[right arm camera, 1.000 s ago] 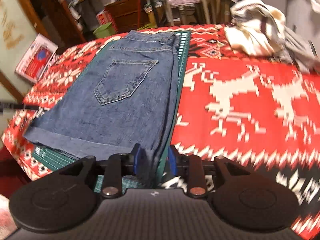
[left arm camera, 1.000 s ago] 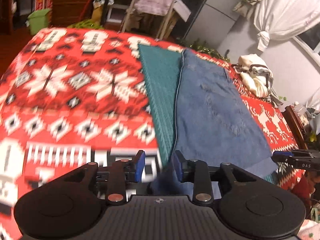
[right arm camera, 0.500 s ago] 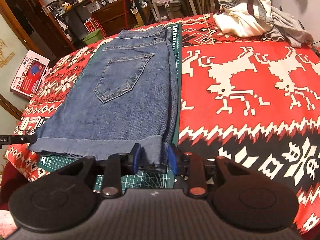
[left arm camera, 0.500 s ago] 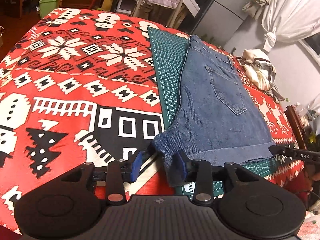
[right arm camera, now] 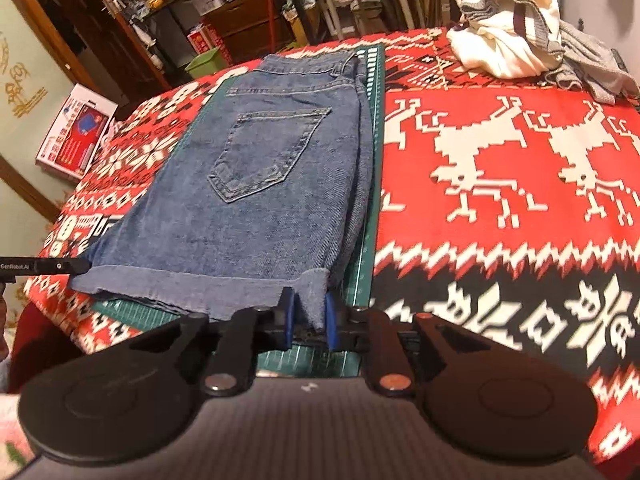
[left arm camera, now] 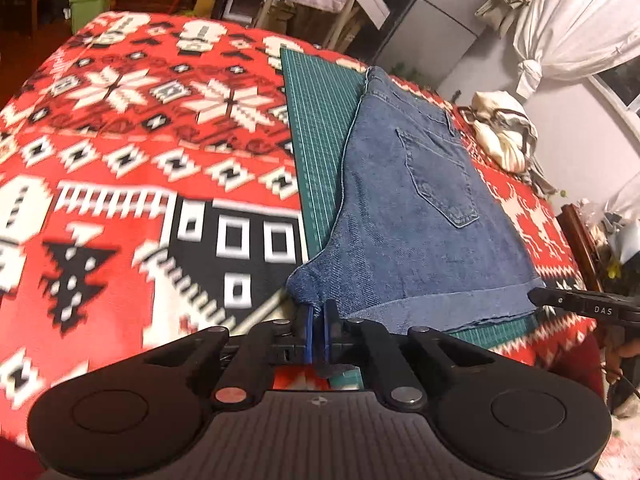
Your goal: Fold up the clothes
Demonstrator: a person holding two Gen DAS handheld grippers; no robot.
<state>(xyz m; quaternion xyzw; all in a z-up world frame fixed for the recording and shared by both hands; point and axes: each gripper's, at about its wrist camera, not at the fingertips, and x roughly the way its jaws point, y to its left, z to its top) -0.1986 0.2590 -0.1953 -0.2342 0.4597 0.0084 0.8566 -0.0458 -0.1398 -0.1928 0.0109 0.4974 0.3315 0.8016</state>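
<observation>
Blue denim shorts (left arm camera: 420,220) lie folded in half, back pocket up, on a green cutting mat (left arm camera: 320,120). My left gripper (left arm camera: 319,328) is shut on the near hem corner at the shorts' left side, its blue pads almost touching through the cloth. In the right wrist view the same shorts (right arm camera: 256,200) stretch away over the mat (right arm camera: 372,216). My right gripper (right arm camera: 308,322) is shut on the thick hem corner at the folded right edge. Each gripper's tip shows in the other's view: the right gripper (left arm camera: 580,308) and the left gripper (right arm camera: 44,267).
A red patterned blanket (left arm camera: 120,160) covers the table. A pile of cream and grey clothes (right arm camera: 512,40) sits at the far right corner. Beyond the table are a green bin (left arm camera: 90,4), shelves, chairs and a red box (right arm camera: 76,132) by the wall.
Both grippers pulled back to the shorts' near hem and closed on its two corners; a second ago their fingers stood wider apart over the cloth.
</observation>
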